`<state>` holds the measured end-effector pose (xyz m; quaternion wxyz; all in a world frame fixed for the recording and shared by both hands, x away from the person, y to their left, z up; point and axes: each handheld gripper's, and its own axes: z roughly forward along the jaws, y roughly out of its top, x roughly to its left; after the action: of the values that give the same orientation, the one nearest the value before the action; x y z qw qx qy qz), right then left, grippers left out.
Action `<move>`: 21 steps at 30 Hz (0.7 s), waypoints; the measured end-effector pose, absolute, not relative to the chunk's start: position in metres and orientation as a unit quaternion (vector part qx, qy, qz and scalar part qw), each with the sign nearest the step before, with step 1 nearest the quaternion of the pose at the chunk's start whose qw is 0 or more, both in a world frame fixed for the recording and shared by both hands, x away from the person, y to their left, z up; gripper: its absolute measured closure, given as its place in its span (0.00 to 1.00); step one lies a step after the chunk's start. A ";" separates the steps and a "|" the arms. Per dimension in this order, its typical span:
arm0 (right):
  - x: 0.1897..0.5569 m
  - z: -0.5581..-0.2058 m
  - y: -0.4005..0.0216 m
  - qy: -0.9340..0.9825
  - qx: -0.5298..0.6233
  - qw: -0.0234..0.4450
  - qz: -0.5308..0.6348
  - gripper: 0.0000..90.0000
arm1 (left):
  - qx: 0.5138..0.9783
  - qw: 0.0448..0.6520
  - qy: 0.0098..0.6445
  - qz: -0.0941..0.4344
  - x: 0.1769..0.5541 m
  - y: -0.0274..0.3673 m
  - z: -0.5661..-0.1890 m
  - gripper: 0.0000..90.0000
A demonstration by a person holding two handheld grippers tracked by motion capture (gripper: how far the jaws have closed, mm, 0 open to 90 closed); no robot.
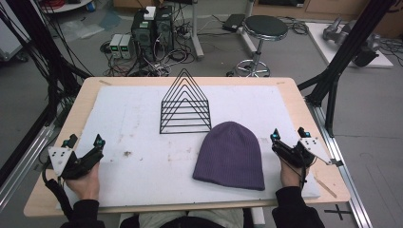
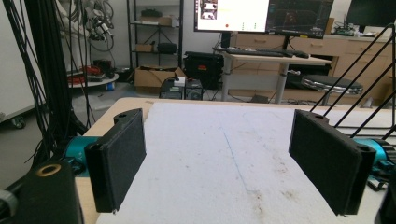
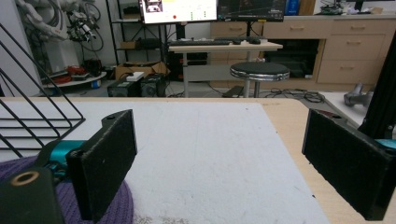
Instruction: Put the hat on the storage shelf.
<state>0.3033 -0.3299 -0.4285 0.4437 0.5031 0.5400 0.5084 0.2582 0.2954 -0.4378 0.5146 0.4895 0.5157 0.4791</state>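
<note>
Both grippers rest at the near edge of the desk with jaws wide and nothing between them: the left gripper (image 1: pixel 85 142) by the near-left corner, the right gripper (image 1: pixel 288 135) by the near-right corner, just beside a purple knit beanie (image 1: pixel 231 156) that lies flat on the white mat (image 1: pixel 142 142). Beyond the beanie, mid-desk toward the far edge, stands a black wire rack (image 1: pixel 185 107), its slots holding nothing. Work looks set to begin; the next move likely calls for the right gripper to swing inward and pinch the beanie's edge.
</note>
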 end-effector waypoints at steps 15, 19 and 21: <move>0.303 -0.429 -0.329 0.542 0.504 0.437 0.512 0.10 | 0.486 0.521 0.519 0.472 0.257 0.298 -0.438 0.21; 0.303 -0.429 -0.329 0.542 0.504 0.436 0.512 0.10 | 0.487 0.517 0.522 0.472 0.258 0.299 -0.439 0.21; 0.303 -0.429 -0.329 0.543 0.503 0.437 0.511 0.10 | 0.485 0.518 0.524 0.471 0.257 0.299 -0.439 0.21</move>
<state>0.3030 -0.3293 -0.4291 0.4367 0.5029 0.5434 0.5109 0.2574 0.2994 -0.4388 0.5184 0.4848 0.5240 0.4708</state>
